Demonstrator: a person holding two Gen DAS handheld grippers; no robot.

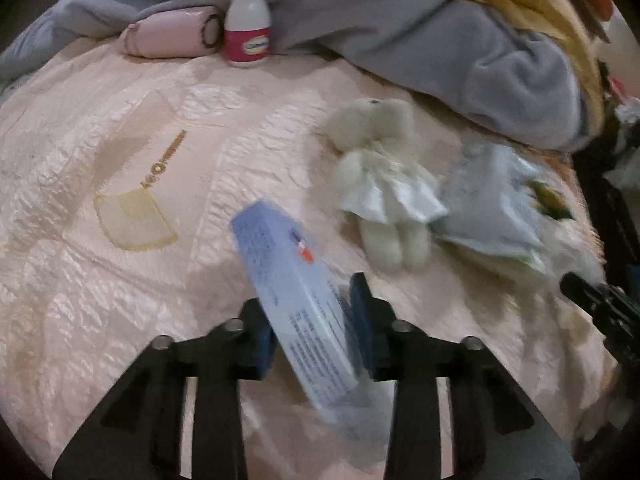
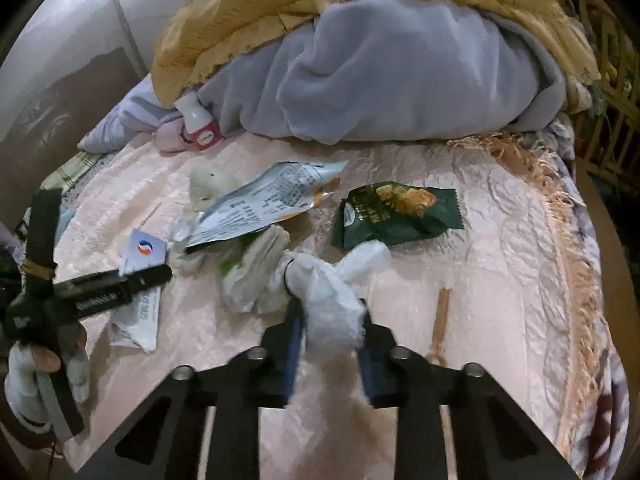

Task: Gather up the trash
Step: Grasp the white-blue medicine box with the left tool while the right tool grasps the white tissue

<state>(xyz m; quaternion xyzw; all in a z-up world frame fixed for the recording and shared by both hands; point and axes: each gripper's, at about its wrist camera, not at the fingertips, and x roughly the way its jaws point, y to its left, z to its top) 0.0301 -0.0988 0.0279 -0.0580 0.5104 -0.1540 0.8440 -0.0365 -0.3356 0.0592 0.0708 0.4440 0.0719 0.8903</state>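
My left gripper (image 1: 310,300) is shut on a pale blue and white carton (image 1: 296,280), which tilts up off the pink bedspread (image 1: 100,300). In the right wrist view the same carton (image 2: 140,264) shows under that gripper's black body. My right gripper (image 2: 330,312) is shut on a crumpled white plastic wad (image 2: 332,304). Ahead of it lie a green snack wrapper (image 2: 400,212), a pale printed pouch (image 2: 264,204) and crumpled white wrappers (image 2: 252,276). The pouch (image 1: 492,204) also lies right of a plush bear (image 1: 380,184).
A white bottle with a pink label (image 1: 248,20) and a pink pouch (image 1: 172,32) stand at the back by a heaped grey blanket (image 2: 400,80) under a yellow one (image 2: 260,4). The bed's fringed edge (image 2: 568,240) runs along the right. A gloved hand (image 2: 24,376) holds the left gripper.
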